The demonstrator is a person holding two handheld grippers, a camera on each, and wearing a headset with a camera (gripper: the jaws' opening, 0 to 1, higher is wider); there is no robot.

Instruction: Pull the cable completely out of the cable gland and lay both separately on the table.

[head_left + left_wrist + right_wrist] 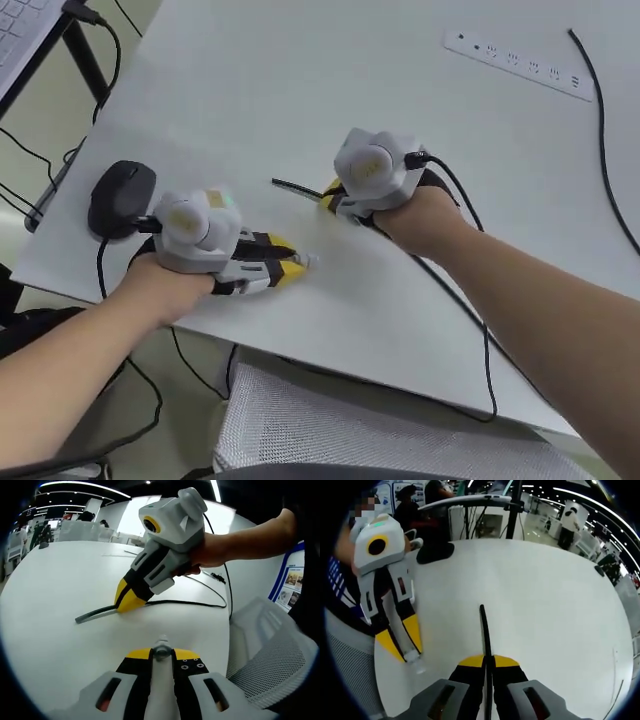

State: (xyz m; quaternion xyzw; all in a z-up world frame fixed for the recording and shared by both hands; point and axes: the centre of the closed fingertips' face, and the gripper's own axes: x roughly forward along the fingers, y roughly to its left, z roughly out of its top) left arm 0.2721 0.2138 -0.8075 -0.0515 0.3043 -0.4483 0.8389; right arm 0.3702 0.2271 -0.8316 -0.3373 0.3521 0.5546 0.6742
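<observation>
Gripping the black cable (484, 627) between closed jaws, the right hand-held gripper (488, 662) is hanging low over the white worktop (300, 90), with the cable's short free end sticking out ahead of the jaw tips and lying close to the surface; whether it is touching cannot be told. In the left gripper view the rest of the cable (200, 603) is trailing away across the worktop behind that gripper (127, 597). The left hand-held gripper (292, 265) is pinching the small pale cable gland (306, 262) at its tips, jaws closed on it, just above the worktop near the front edge. The gland (161, 646) and the cable are sitting apart, with bare worktop between them, so the cable is out of the gland. In the head view a black computer mouse (120, 195) is lying left of the left hand-held gripper, and a white power strip (520, 65) is lying at the far right. A grey mesh chair (330, 420) is standing below the front edge.
</observation>
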